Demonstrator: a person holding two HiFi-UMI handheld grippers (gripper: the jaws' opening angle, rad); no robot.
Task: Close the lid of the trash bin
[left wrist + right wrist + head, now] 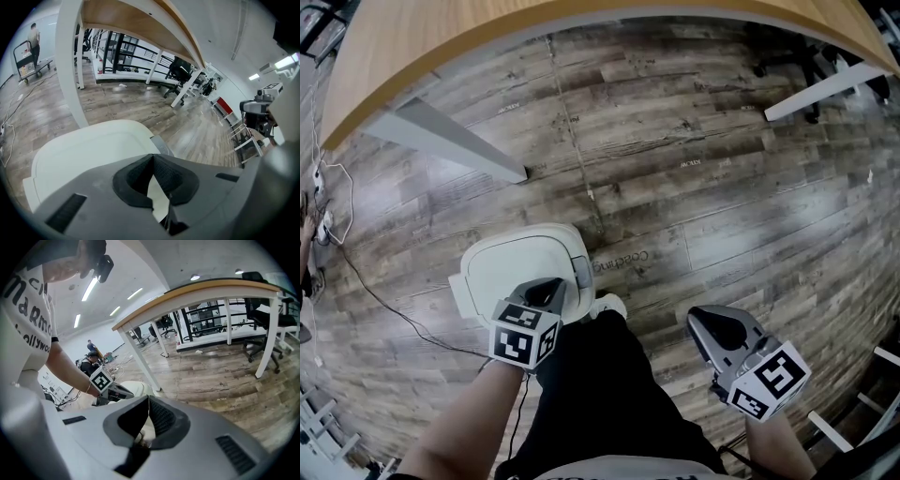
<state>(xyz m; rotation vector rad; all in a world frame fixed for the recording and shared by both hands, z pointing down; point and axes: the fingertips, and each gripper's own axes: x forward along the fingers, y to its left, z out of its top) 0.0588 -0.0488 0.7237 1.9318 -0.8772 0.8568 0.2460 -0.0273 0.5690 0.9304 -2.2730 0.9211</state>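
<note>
White trash bin [461, 292] stands upright on the wooden floor; its rounded lid [511, 267] lies flat, closed.

You have one bin [516, 267] on the floor [694, 187], and it bears one lid [89, 150]. You hold two grippers, the left gripper [555, 284] and the right gripper [701, 321]. Each carries one marker cube, so two in all: the left cube [525, 337] and the right cube [766, 380]. One desk [487, 37] spans the floor's far edge, with two white legs [455, 141] showing under it. You can count one white shoe [607, 303] beside the bin and one dark cable [384, 300] along the floor's left edge. Far off, the left gripper view gives you one person [33, 37] and one cart [26, 61].
</note>
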